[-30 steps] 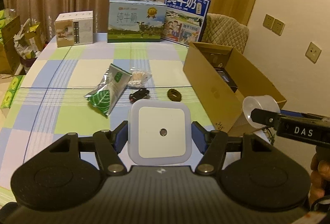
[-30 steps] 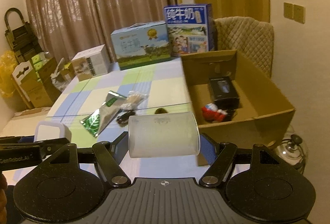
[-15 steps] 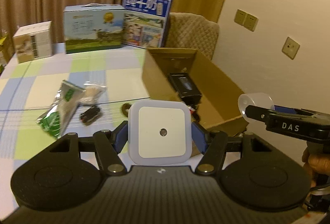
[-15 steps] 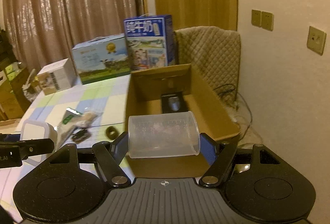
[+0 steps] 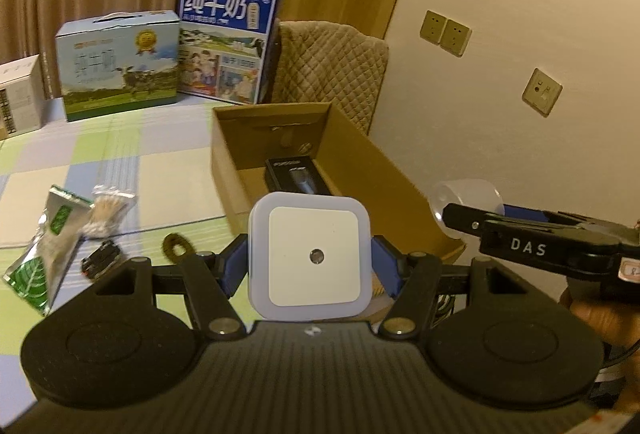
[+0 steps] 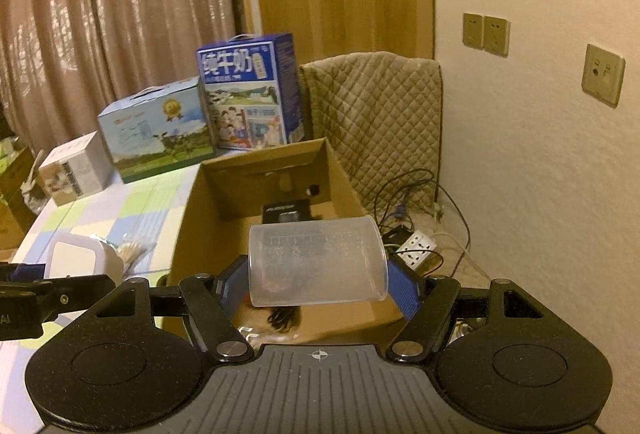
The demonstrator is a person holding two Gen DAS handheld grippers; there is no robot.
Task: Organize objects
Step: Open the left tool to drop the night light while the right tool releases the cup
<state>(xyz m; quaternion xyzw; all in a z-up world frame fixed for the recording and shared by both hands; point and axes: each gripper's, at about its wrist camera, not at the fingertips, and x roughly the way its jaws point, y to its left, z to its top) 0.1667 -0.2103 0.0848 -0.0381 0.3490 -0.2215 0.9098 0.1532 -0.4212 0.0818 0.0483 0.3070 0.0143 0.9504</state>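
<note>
My left gripper point(image 5: 310, 258) is shut on a white square night light point(image 5: 310, 256), held just in front of the open cardboard box point(image 5: 384, 186). My right gripper point(image 6: 318, 274) is shut on a clear plastic measuring cup point(image 6: 316, 262) lying sideways between the blue pads, over the near end of the cardboard box point(image 6: 192, 218). A black case point(image 5: 296, 174) lies inside the box. On the checked tablecloth lie a green packet point(image 5: 44, 254), a bag of cotton swabs point(image 5: 106, 210), a small dark toy point(image 5: 100, 258) and a dark ring point(image 5: 178, 246).
Two milk cartons point(image 5: 116, 66) point(image 5: 228, 42) and a white box point(image 5: 16, 94) stand along the table's far edge. A quilted chair back point(image 6: 376, 122) is behind the box. Cables and a power strip point(image 6: 416, 246) lie on the floor by the wall at right.
Both grippers have swung right, away from the table's middle and over toward the cardboard box, each still holding its object. The box now fills the centre of both views.
</note>
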